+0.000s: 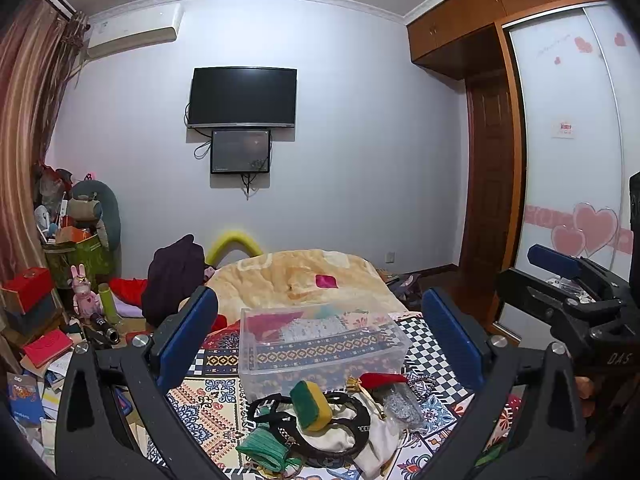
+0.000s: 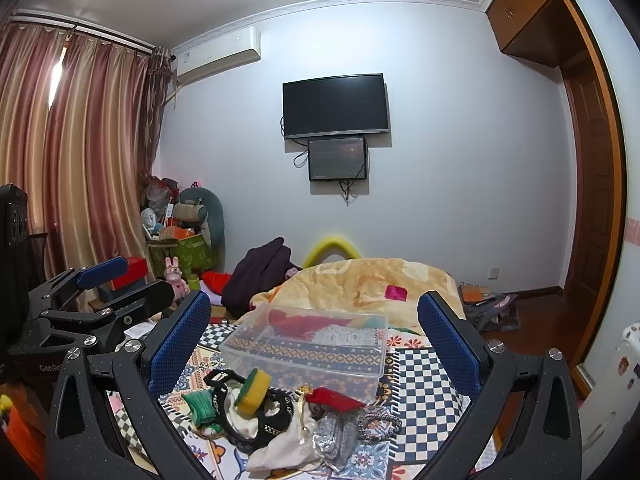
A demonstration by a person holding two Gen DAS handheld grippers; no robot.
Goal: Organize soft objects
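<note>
Left gripper (image 1: 320, 322) hanging spread wide with nothing in it, little pile of soft things lying on the patterned bedspread (image 2: 424, 364), green cloth (image 2: 201, 402), yellow-green sponge (image 2: 253, 387) sitting on top, clear box (image 2: 308, 350) just behind, right gripper (image 2: 314, 326) hanging spread wide too, holding nothing

bed (image 1: 424, 340), patterned cover | on it: clear box (image 1: 320, 344), heap of soft objects (image 1: 332, 420), yellow blanket (image 1: 300, 276)

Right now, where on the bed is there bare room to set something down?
Free: the checkered cover right of the clear plastic bin, and the yellow blanket behind it. Crowded: the soft pile in front, sponge on top.
</note>
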